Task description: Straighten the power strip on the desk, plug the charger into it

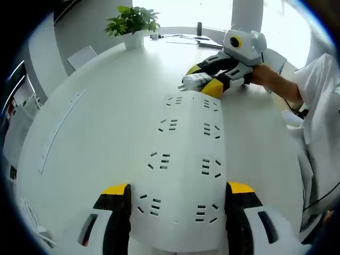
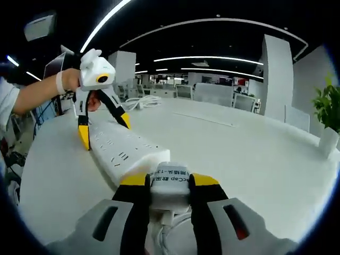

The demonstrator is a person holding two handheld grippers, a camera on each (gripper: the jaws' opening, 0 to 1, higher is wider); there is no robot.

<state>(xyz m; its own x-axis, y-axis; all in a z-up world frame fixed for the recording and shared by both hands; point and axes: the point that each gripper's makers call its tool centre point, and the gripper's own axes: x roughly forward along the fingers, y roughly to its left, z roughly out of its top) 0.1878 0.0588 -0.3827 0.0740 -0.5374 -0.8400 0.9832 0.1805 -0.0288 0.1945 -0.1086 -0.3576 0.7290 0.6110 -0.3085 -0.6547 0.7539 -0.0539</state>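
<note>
A long white power strip (image 1: pixel 186 138) lies flat on the white desk (image 1: pixel 95 106) and runs away from me. My left gripper (image 1: pixel 178 187) is shut on its near end, one jaw against each long side. At the strip's far end my right gripper (image 1: pixel 204 79) is shut on a white charger (image 1: pixel 195 81). In the right gripper view the charger (image 2: pixel 170 183), printed label up, sits between the jaws of the right gripper (image 2: pixel 169 180), almost touching the near end of the strip (image 2: pixel 122 149). The left gripper (image 2: pixel 104 133) straddles the strip's far end there.
A potted plant (image 1: pixel 133 24) stands at the desk's far edge, also seen as a potted plant (image 2: pixel 329 114) at the right. A thin flat strip (image 1: pixel 58 130) lies on the desk's left part. A person's arm and white sleeve (image 1: pixel 319 95) reach in from the right. Cables (image 2: pixel 141 101) lie behind the left gripper.
</note>
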